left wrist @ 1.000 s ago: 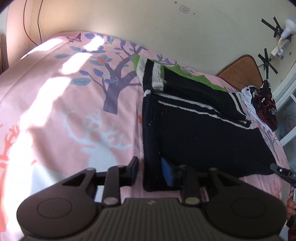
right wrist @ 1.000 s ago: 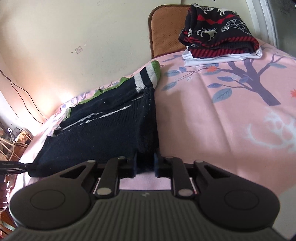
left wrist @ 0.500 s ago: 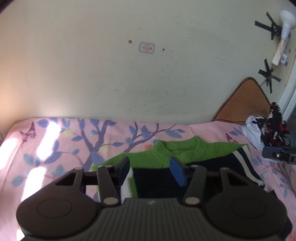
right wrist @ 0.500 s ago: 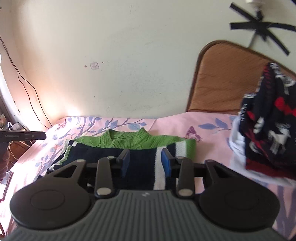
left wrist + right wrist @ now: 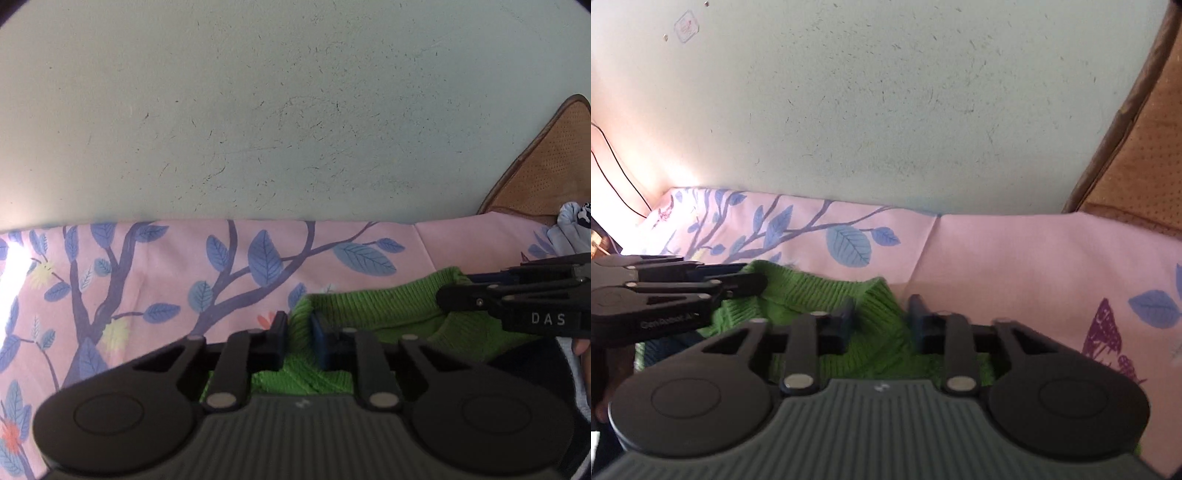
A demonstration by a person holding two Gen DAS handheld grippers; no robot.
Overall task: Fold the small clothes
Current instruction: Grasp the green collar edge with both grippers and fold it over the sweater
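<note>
Sweater (image 5: 369, 314), green-collared, flat on pink leaf-print bedsheet (image 5: 147, 266), just short of pale wall (image 5: 295, 110). Left gripper (image 5: 297, 334) closing on collar fold nearest that wall, green knit pinched between pads. Right gripper (image 5: 881, 319) closing on other collar corner, knit between jaws with a little room left. Likely step: taking hold of top edge for a fold. Next move, probably: firm both grips, then lift together away from wall. Readable lettering on gripper bodies: "DAS"; other print blurred.
</note>
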